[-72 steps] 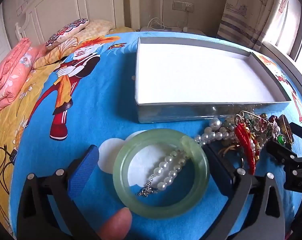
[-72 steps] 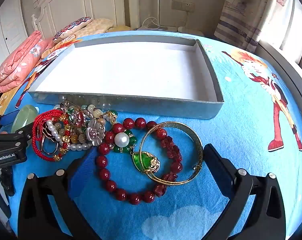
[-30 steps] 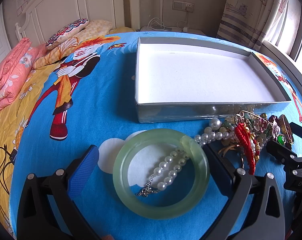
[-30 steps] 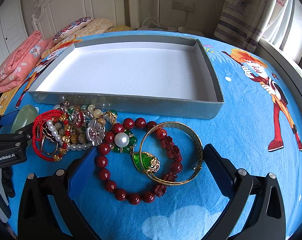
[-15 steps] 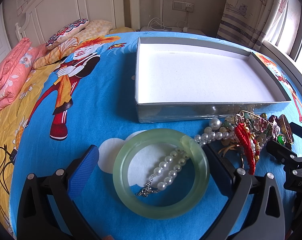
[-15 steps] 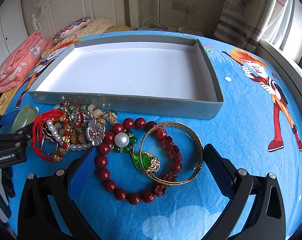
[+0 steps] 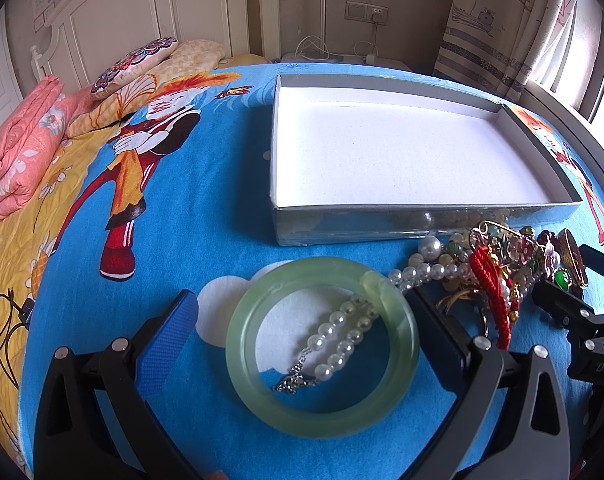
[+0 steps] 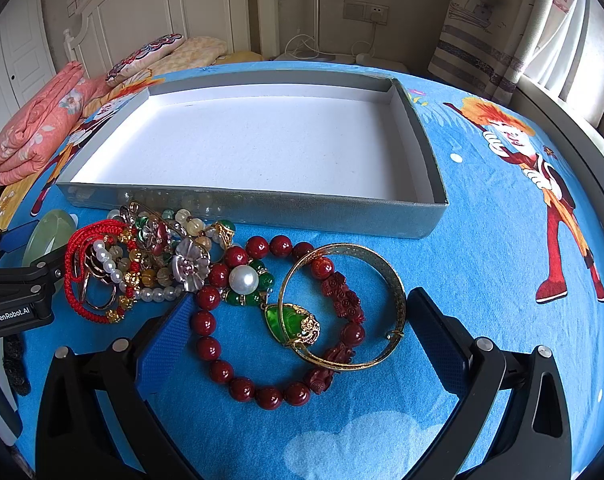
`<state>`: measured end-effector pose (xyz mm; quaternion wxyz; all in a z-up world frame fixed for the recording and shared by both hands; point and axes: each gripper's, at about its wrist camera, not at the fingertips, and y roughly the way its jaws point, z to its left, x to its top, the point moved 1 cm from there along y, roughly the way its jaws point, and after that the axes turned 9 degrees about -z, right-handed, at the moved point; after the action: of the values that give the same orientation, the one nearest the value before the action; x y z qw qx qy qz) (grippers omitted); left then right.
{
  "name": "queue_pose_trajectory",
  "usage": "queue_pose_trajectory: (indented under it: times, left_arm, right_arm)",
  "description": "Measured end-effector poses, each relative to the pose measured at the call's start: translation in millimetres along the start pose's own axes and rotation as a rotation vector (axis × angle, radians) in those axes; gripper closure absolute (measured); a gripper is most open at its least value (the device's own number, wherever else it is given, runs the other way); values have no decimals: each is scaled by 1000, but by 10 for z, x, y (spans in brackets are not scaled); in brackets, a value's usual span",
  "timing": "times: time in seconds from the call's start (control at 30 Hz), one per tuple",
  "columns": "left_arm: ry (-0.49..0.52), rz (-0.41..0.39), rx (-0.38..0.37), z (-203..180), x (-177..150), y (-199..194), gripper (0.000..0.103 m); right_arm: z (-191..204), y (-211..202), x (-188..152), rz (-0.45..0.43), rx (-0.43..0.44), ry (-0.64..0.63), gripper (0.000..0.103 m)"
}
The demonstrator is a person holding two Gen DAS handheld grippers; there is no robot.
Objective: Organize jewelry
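Bed surface: blue cartoon-print sheet point(image 7: 205, 208), spread flat across both views. Shallow grey box point(image 8: 261, 206) with white interior at upper centre of right wrist view, resting on sheet. Pale green bangle point(image 7: 322, 346) at lower centre of left wrist view, flat on sheet, over a pearl strand point(image 7: 338, 340). Tangled jewelry pile point(image 8: 141, 264) at centre left of right wrist view, just below box wall. Red bead bracelet point(image 8: 217, 364) and gold bangle point(image 8: 396, 292) at lower centre, overlapping. Folded pink quilt point(image 7: 17, 148) and patterned pillow point(image 7: 135, 62) at upper left.
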<state>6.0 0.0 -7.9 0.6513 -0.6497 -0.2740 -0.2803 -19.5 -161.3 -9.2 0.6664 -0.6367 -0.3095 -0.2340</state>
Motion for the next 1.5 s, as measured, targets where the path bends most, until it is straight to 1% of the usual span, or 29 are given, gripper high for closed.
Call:
queue_pose_trajectory:
  times: [0.73, 0.83, 0.93, 1.03, 1.13, 1.3, 1.4, 1.5]
  left_arm:
    - [0, 0, 0, 0, 0, 0, 2]
    - [0, 0, -1, 0, 0, 0, 2]
    - [6, 2, -7, -1, -5, -5, 2]
    - [19, 14, -23, 2, -21, -9, 2]
    - [40, 16, -50, 33, -115, -110, 2]
    - [52, 7, -94, 98, -240, -260, 2]
    - [63, 15, -75, 67, -237, -252, 2]
    - [60, 17, -61, 37, -178, -213, 2]
  right_arm:
    - [8, 3, 1, 2, 5, -4, 4]
    - [-10, -20, -15, 19, 24, -24, 4]
    - [-4, -111, -67, 45, 68, -66, 4]
    - [-50, -222, -167, 44, 79, -60, 4]
    - [-97, -331, -282, 40, 99, -60, 4]
    - [-283, -526, -366, -7, 150, 5, 4]
    - [-426, -560, -353, -26, 168, 76, 4]
    - [-522, -559, -341, -24, 182, 124, 4]
